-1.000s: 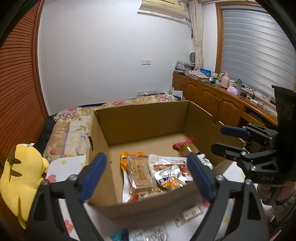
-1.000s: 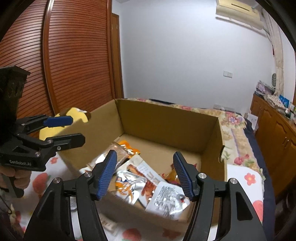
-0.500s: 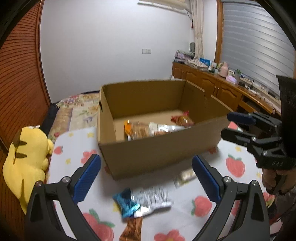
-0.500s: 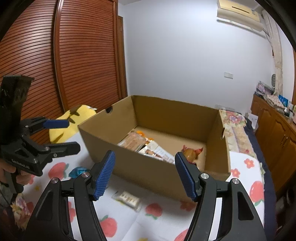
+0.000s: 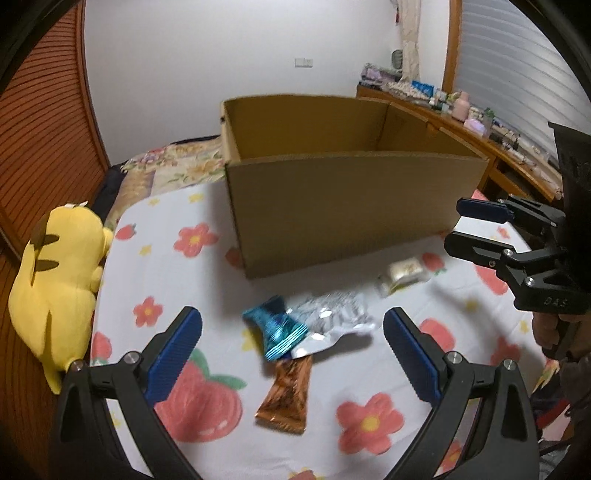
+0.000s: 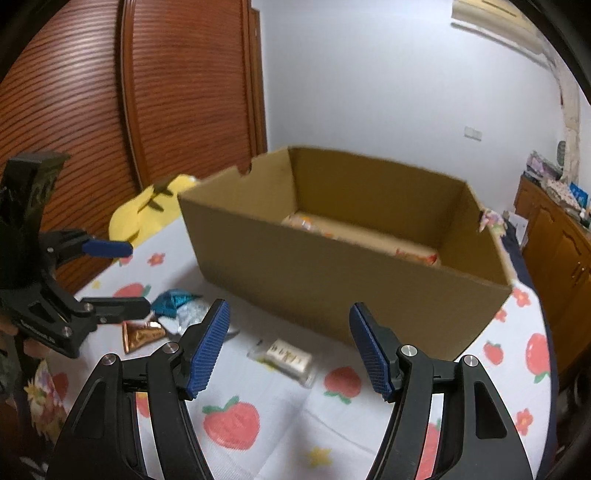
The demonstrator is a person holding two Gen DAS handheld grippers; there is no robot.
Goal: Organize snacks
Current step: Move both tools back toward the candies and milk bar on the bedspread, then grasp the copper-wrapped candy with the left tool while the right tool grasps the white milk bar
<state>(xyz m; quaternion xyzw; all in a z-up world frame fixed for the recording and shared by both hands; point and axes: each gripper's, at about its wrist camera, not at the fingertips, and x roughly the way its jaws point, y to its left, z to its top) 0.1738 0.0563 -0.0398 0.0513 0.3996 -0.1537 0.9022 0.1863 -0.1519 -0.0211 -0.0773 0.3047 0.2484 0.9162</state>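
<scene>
Between the left hand-held gripper's (image 5: 291, 352) spread jaws (untouched) lies the blue snack (image 5: 275, 328)

A home bedroom: a bed (image 5: 162, 166) with a floral quilt, a yellow plush (image 5: 59, 273), a slatted wooden wardrobe (image 6: 110, 110), a cluttered sideboard (image 5: 461, 122), a curtain (image 5: 410, 33) and an air conditioner (image 6: 495, 14).

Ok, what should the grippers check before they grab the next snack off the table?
1. Left gripper open, nothing held: ok.
2. Right gripper open, nothing held: ok.
3. Blue wrapper, silver packet and copper bar ahead of the left gripper: ok, though they overlap.
4. Small clear packet ahead of the right gripper, lying alone: ok.
5. Cardboard box open on top: ok.
6. Room left in the box: cannot tell.
</scene>
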